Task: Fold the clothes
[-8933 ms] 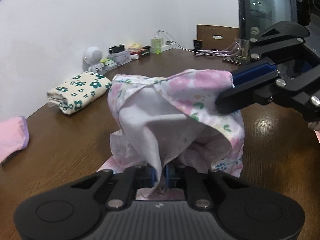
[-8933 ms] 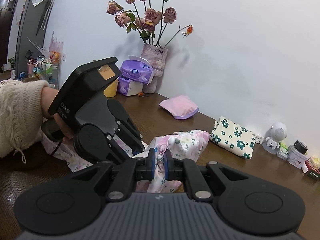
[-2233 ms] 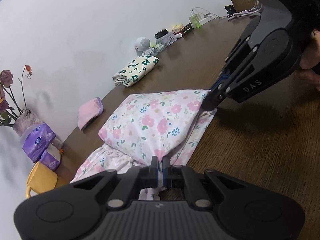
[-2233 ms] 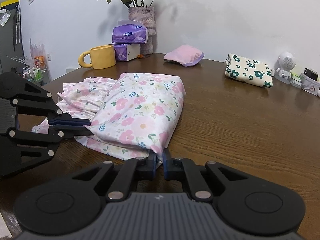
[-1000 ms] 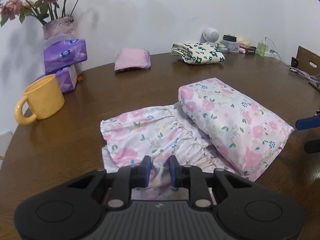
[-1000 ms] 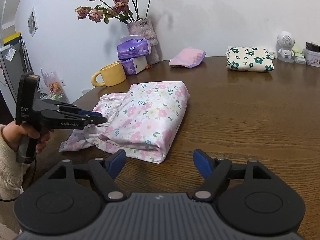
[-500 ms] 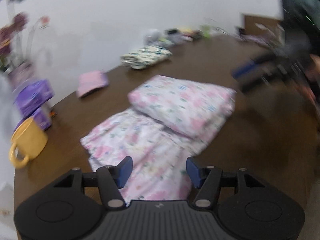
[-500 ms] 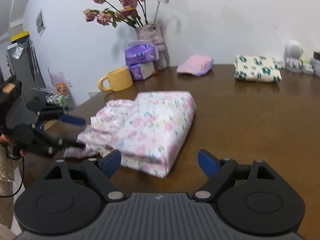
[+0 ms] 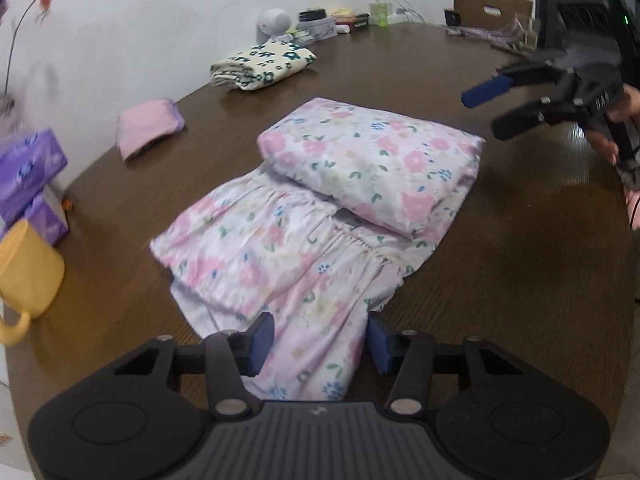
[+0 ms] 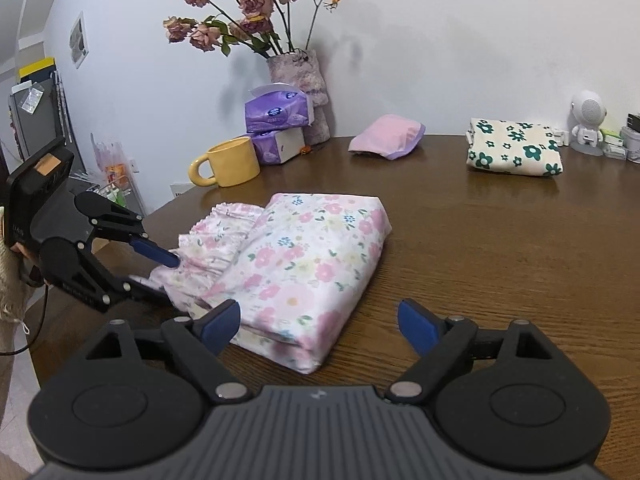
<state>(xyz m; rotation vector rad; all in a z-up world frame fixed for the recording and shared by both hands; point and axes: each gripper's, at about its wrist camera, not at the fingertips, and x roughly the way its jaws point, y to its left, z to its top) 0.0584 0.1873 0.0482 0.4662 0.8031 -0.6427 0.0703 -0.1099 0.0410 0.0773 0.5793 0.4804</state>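
A lived-in room of a home: a round wooden table [image 10: 500,248] against a white wall carries a vase of dried roses [image 10: 296,72], purple tissue packs [image 10: 278,114] and a yellow mug [image 10: 230,162]. Folded clothes [image 10: 514,152], a small white robot-shaped gadget [image 10: 587,122] and chargers with cables [image 9: 384,10] sit along the table's far edge.

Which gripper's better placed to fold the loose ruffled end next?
Left. The left gripper straddles the floral garment's ruffled end, jaws closing, not yet pinching. The right gripper is open at the folded end.
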